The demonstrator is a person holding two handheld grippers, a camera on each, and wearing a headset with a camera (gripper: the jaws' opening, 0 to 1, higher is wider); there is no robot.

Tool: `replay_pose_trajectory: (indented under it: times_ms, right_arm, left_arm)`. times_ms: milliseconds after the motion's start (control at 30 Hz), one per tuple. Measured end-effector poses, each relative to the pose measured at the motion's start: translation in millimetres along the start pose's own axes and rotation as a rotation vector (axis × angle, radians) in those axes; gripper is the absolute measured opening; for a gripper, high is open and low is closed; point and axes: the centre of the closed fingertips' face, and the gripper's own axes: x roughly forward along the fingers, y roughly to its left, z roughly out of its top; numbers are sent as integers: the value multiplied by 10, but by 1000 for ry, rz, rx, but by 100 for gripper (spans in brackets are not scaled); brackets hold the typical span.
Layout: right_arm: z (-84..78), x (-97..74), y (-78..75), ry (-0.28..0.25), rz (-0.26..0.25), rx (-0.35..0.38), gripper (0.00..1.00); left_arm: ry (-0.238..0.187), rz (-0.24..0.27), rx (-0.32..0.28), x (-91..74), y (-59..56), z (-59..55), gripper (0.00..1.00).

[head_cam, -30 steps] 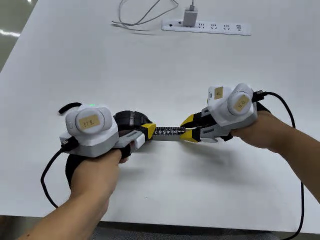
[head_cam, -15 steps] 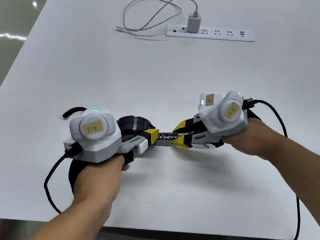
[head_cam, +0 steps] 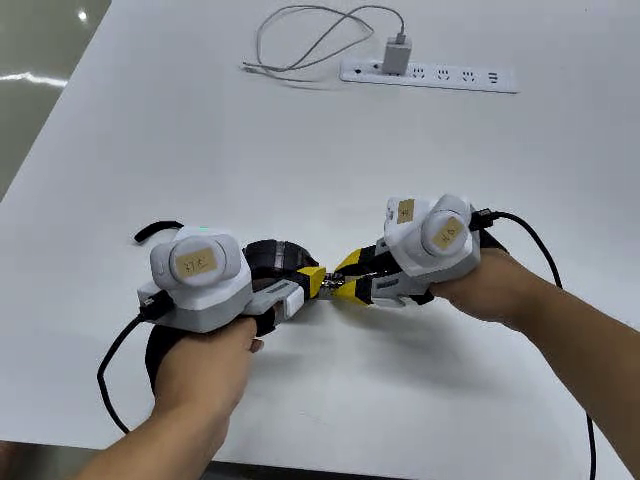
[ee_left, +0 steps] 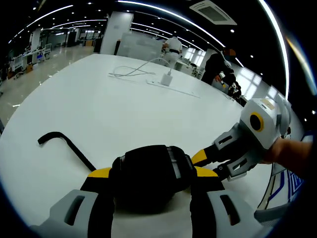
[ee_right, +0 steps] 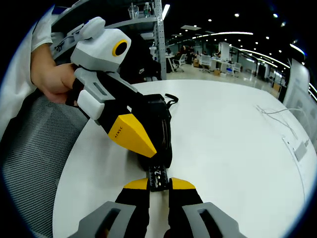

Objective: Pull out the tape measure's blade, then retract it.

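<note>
- Yellow-tipped, my left gripper clamps the round black plastic tape measure case near the front of the white workbench top.
- My right gripper pinches the short marked metal blade, just beside the case.
- A white power strip lies well apart.

A person's two hands meet at the near edge of a white table, each holding a white gripper with yellow-tipped jaws. The left gripper clamps the black tape measure across its case, while the right gripper, tip to tip with it, pinches the blade, of which just a short dark stub shows between the two. A black wrist strap curls on the table behind the left gripper. At the far side lies a white power strip with a charger plugged in, its white cable looping to the left.
</note>
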Motion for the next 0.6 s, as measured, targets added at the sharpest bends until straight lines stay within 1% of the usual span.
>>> replay_pose_trajectory:
  times_ms: [200, 333, 367, 400, 600]
  right_arm:
    - [48, 66, 14, -12, 3, 2, 10]
    - [72, 109, 25, -8, 12, -11, 10]
    - [68, 107, 23, -6, 13, -7, 10]
    - [70, 103, 19, -9, 13, -2, 10]
    - [68, 101, 15, -12, 9, -1, 11]
  left_arm:
    - [1, 1, 5, 5, -2, -3, 58]
    - [2, 0, 10, 9, -6, -8, 58]
    - [2, 1, 19, 9, -6, -9, 58]
    - [0, 2, 11, 10, -8, -9, 58]
    - [0, 1, 6, 15, -6, -10, 58]
